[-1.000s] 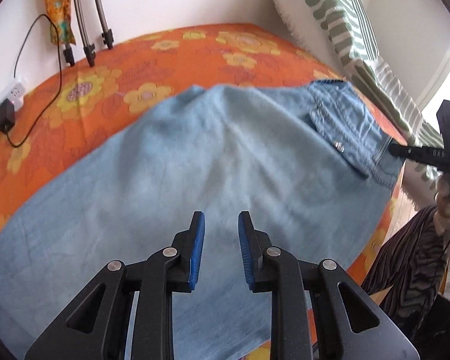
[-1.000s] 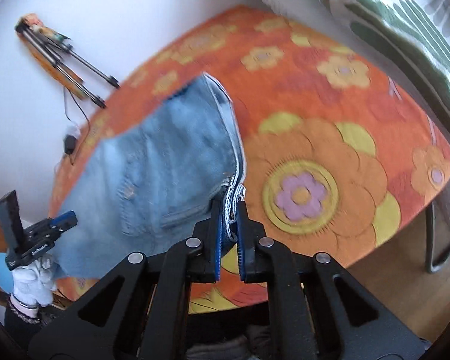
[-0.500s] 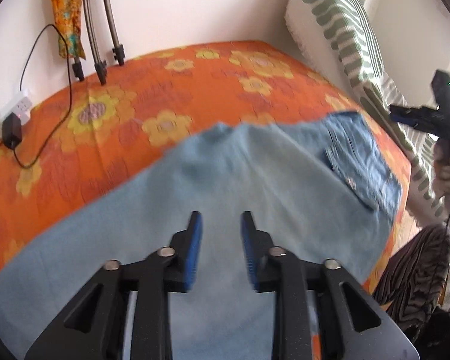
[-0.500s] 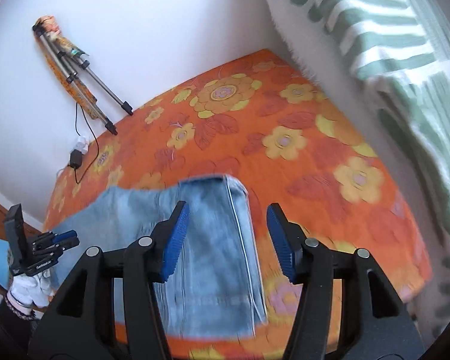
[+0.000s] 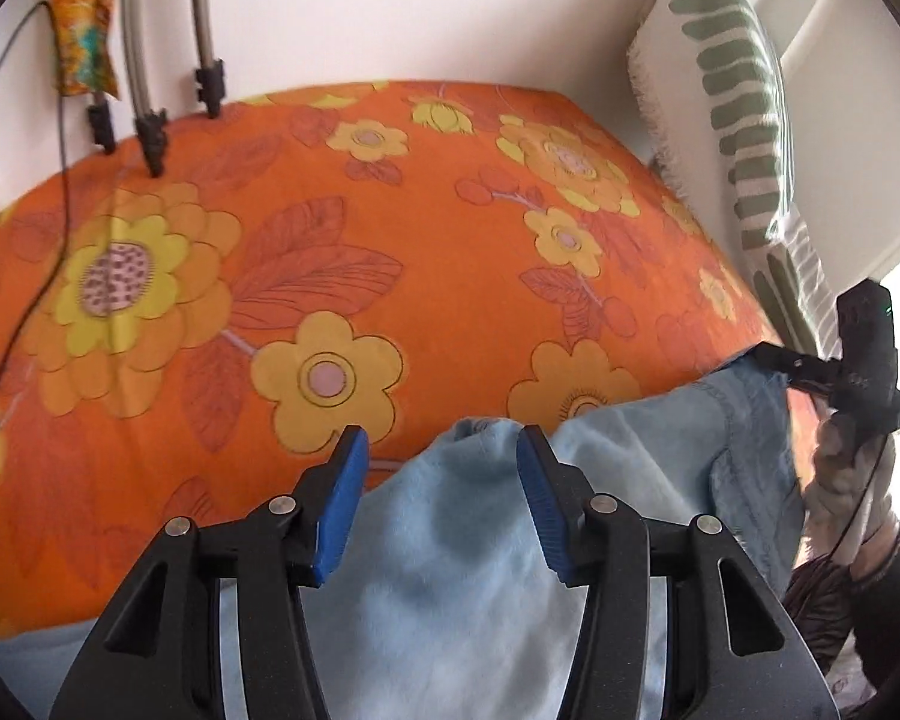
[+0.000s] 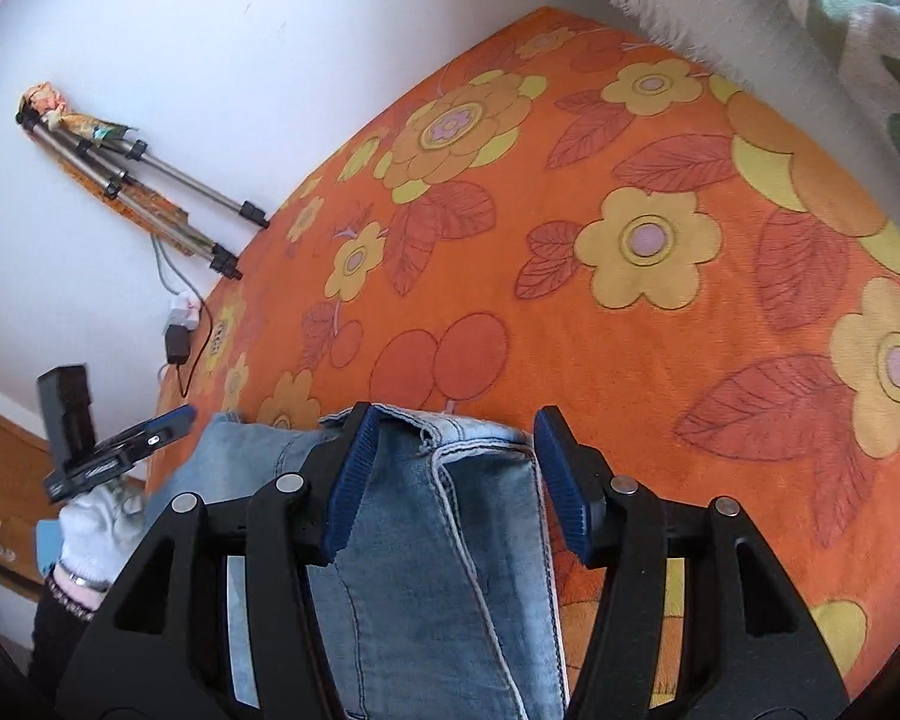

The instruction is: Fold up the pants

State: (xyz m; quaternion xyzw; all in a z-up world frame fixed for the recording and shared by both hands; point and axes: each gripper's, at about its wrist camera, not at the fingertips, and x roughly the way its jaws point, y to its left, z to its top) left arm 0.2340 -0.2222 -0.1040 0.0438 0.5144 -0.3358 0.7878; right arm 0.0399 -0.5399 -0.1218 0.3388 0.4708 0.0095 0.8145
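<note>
Light blue denim pants (image 5: 468, 588) lie flat on an orange flowered bedspread (image 5: 330, 240). My left gripper (image 5: 438, 474) hovers over their far edge, its jaws opening, the cloth lying under them and not pinched. My right gripper (image 6: 450, 450) stands over the waistband end of the pants (image 6: 432, 540). Its jaws are opening too, with the stitched seam between the blue pads and not pressed. Each gripper shows in the other's view, held by a gloved hand (image 6: 99, 522).
Tripod legs (image 5: 150, 120) and a black cable (image 5: 36, 276) sit at the bedspread's far left by the white wall. A plugged charger (image 6: 177, 339) is at the wall. A green-and-white striped cushion (image 5: 744, 138) leans at the right.
The right gripper let go of the waistband edge and opened wide. The left gripper's jaws spread further. Both moved forward over the pants, so more bare bedspread shows ahead.
</note>
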